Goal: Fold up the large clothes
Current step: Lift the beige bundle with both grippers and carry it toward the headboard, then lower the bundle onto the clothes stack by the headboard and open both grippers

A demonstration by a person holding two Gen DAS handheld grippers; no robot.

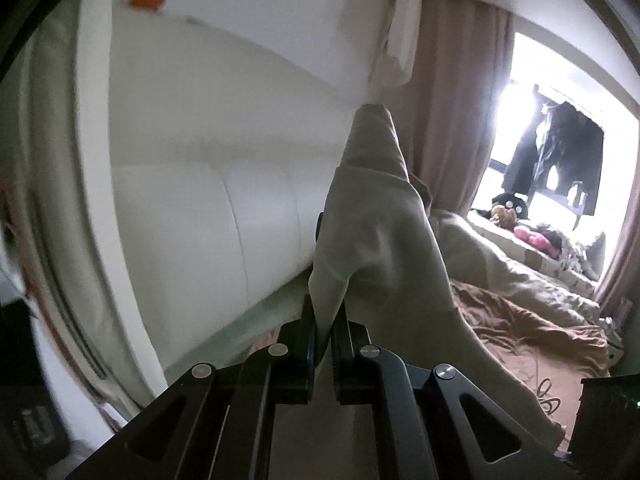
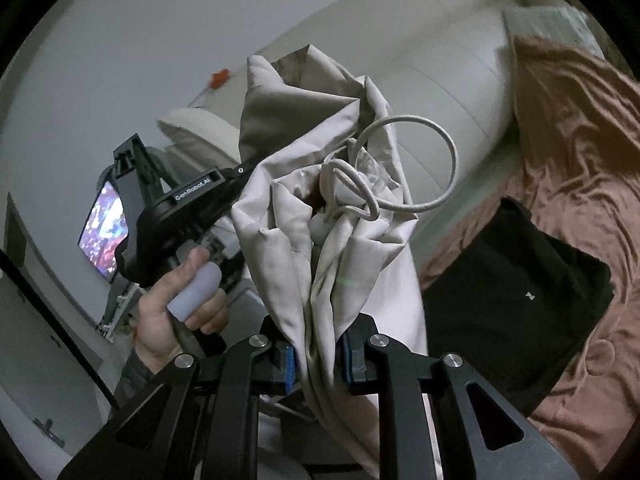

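Matt beige cloth garment (image 2: 280,208).

"GenRobot.AI" in white on the black left gripper (image 2: 240,184) body (seen from the right wrist)

The black left gripper (image 2: 240,184) bore white "GenRobot.AI" lettering, the hand (image 2: 180,304) wore a translucent finger cot at five o'clock and a grey sleeve (image 2: 132,376).

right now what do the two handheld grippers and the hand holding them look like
Both grippers are black metal linkages with round silver pivot bolts. The right gripper has blue ribbed pads on its fingers. The left gripper has plain dark fingers; seen from the right wrist view, its body bears white GenRobot.AI lettering. The left hand wears a translucent thumb cover and a dark grey sleeve.
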